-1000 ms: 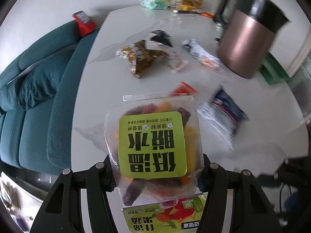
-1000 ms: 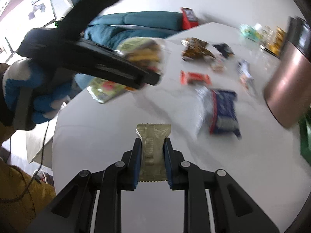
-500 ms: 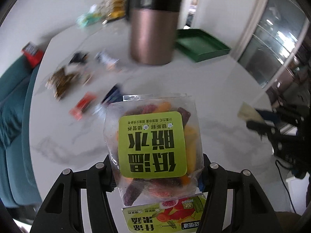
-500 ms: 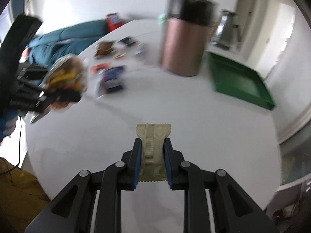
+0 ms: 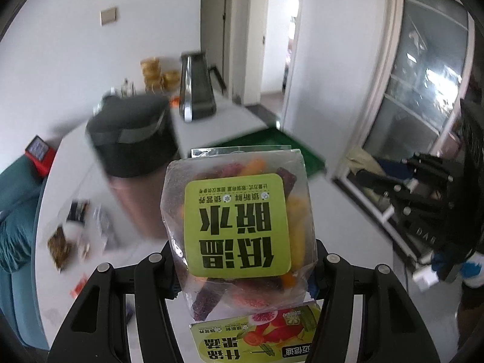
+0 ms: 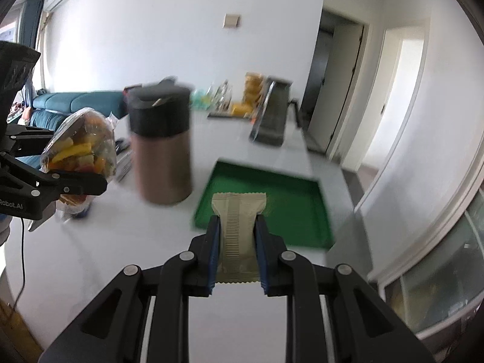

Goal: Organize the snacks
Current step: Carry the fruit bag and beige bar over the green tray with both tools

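Above the white table [image 6: 90,260], both grippers are in the air, each with a snack between its fingers. The left gripper [image 5: 242,260] is clamped on a clear bag of dried fruit [image 5: 239,224] with a green label, its two fingers pressing the bag's sides; a second green packet [image 5: 257,340] shows below the bag at the bottom edge of that view. From the right wrist camera the same bag appears at the left, held up beside a copper-coloured flask [image 6: 161,145] with a black lid. The right gripper [image 6: 237,242] is closed narrowly on a slim beige wrapper [image 6: 237,227], which stands upright between the blue pads and sticks out past the fingertips. Beyond that wrapper a green tray [image 6: 290,208] lies flat on the table, to the right of the flask. Blurred loose snacks [image 5: 65,242] lie on the table to the flask's left in the left wrist view, near a teal sofa [image 5: 15,211].
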